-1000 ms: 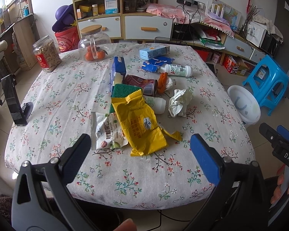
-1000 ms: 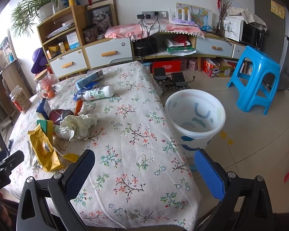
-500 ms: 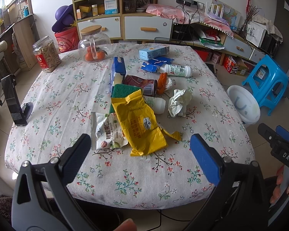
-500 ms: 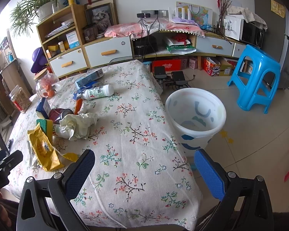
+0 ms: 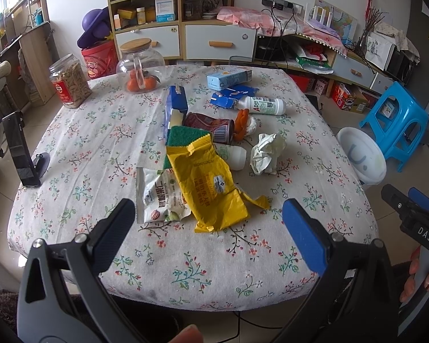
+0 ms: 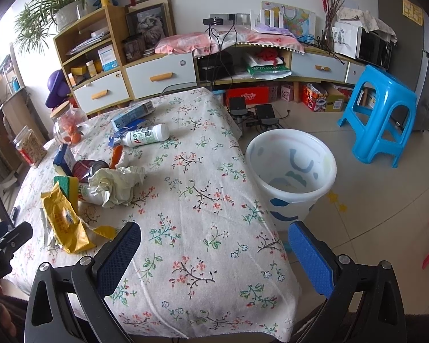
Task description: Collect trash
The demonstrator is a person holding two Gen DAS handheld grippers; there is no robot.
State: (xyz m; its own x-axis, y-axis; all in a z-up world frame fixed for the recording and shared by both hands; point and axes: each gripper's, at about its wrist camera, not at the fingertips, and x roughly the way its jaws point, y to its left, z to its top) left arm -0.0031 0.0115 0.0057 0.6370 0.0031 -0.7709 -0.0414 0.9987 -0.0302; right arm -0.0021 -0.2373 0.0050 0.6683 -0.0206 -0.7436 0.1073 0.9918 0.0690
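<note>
Across the middle of the left wrist view, a table covered in a white floral cloth [image 5: 80, 143] carries a loose heap of litter. Nearest the lower edge lies a torn yellow foil wrapper [image 5: 211, 183], its long axis running from the upper left of the heap down toward the lower right, torn mouth toward the top of the frame. Touching its left side is a white printed snack pouch [image 5: 160, 197], lying flat with its length roughly up the frame. Just right of centre sits a crumpled ball of cream paper [image 5: 266, 154], with a dark red can on its side [image 5: 211, 123] above and left of it. Higher, a white plastic bottle [image 5: 261, 105] lies with its long axis left to right, its base toward the right. At the right edge, off the table on the floor, stands a white plastic bin with blue markings [image 6: 291, 177], upright and open-topped. The left gripper [image 5: 208, 217] hovers at the bottom of its view, jaws spread wide and holding nothing; the right gripper [image 6: 214, 240] in its own view is likewise wide apart and empty, straddling the table's near corner.
</note>
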